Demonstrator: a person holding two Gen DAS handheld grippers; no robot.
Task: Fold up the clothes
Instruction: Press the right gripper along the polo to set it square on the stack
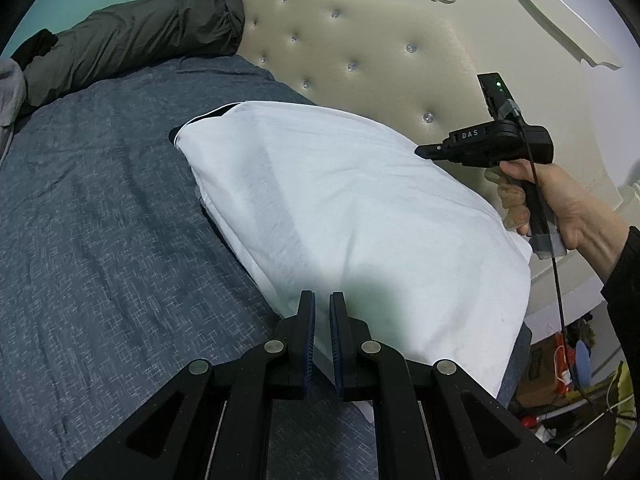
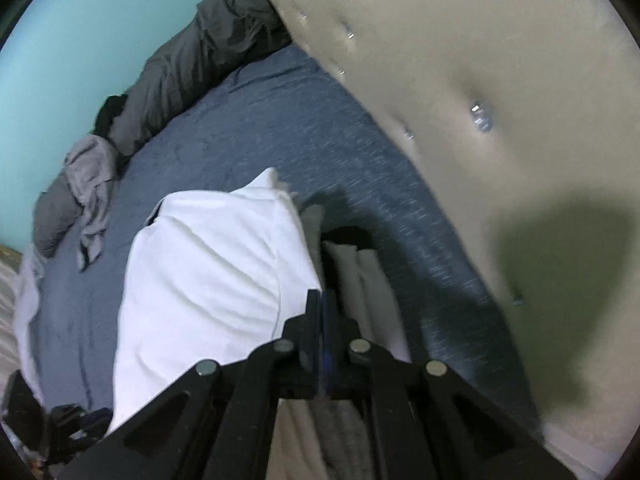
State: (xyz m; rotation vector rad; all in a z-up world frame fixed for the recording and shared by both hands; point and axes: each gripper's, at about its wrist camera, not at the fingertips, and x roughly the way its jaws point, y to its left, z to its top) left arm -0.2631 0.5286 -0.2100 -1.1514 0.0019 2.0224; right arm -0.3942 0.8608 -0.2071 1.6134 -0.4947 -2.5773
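Note:
A white garment (image 1: 340, 208) lies folded in a thick rectangle on the blue bedspread (image 1: 100, 220), close to the headboard. My left gripper (image 1: 322, 300) hovers over its near edge with a narrow gap between the pads and nothing in the gap. A hand (image 1: 568, 208) holds my right gripper (image 1: 420, 151) above the garment's far right side, fingers together. In the blurred right wrist view, my right gripper (image 2: 321, 296) is shut beside the edge of the white garment (image 2: 200, 272). Whether it pinches cloth I cannot tell.
A cream tufted headboard (image 1: 360, 40) rises right behind the garment. A dark jacket (image 1: 140, 36) lies along the far side of the bed, with a crumpled grey garment (image 2: 92, 184) near it. Pale folded cloth (image 2: 360, 276) shows under the right gripper. Boxes and cables (image 1: 560, 368) clutter the floor.

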